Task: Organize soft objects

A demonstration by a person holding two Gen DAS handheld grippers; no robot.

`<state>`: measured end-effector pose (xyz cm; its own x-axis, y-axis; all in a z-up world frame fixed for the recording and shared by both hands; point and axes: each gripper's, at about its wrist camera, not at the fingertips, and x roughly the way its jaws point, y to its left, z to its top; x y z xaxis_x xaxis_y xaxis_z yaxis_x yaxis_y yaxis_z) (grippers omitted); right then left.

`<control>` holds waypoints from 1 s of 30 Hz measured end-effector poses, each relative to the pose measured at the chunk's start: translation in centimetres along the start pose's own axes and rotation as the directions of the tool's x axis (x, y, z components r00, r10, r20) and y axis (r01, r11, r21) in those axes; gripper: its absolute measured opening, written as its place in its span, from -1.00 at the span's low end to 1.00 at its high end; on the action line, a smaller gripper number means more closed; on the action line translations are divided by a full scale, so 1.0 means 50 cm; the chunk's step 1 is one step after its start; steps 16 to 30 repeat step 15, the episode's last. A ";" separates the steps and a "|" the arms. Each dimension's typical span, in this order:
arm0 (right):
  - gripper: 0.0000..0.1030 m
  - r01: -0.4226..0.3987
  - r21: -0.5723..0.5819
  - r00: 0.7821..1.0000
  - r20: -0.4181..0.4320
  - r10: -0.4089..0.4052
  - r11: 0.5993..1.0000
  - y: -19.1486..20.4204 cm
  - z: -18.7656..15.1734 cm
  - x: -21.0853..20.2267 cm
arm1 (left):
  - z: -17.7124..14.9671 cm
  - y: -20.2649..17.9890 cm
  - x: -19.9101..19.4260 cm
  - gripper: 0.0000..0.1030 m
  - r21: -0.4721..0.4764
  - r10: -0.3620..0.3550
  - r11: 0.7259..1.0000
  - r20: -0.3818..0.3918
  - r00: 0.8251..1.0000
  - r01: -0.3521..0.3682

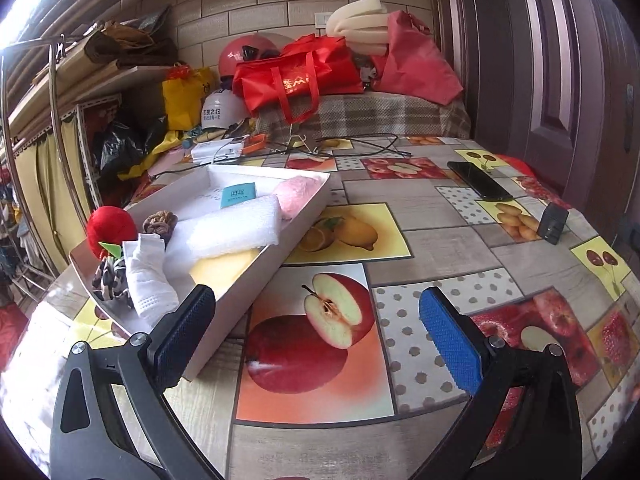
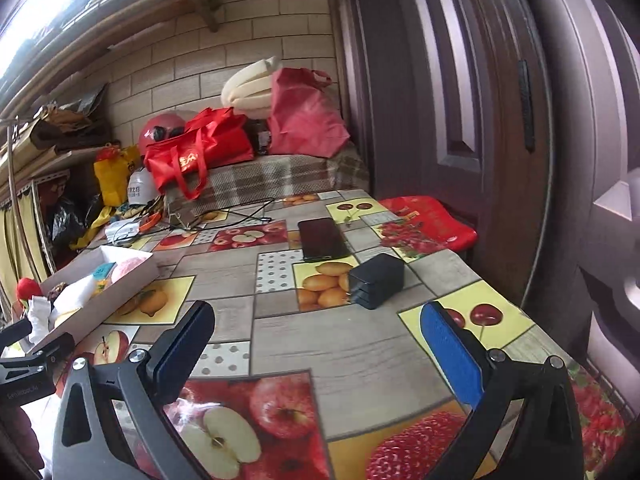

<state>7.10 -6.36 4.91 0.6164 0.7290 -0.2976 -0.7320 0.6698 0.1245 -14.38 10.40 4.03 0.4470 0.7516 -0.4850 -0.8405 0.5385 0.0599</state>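
Note:
A shallow white box [image 1: 256,276] lies on the fruit-print table [image 1: 440,236] at the left. Inside are a rolled white towel [image 1: 232,226], a pink cloth [image 1: 294,194], a yellow sponge [image 1: 220,270], a folded white cloth [image 1: 150,280], a brown scrunchie [image 1: 161,222], a leopard-print scrunchie [image 1: 110,280], a red plush fruit [image 1: 112,230] and a teal card [image 1: 238,196]. My left gripper [image 1: 316,320] is open just right of the box's near corner, holding nothing. My right gripper [image 2: 318,336] is open over the table, far from the box [image 2: 116,284].
A black phone [image 1: 478,180] [image 2: 322,238] and a black charger block [image 1: 554,222] [image 2: 376,280] lie on the right of the table. Cables [image 1: 360,146], a red bag [image 1: 296,74], helmets and foam clutter the back. A dark door [image 1: 560,60] stands at right.

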 end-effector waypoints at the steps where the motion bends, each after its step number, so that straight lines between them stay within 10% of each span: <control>1: 1.00 0.004 0.011 1.000 0.000 -0.004 1.000 -0.013 -0.002 -0.003 | 0.000 -0.001 0.000 1.00 0.000 0.009 1.000 0.000 1.000 -0.009; 30: 1.00 -0.008 0.150 1.000 -0.026 0.012 0.989 -0.110 -0.001 -0.012 | -0.002 -0.092 -0.006 1.00 0.106 -0.086 0.990 -0.029 0.996 0.088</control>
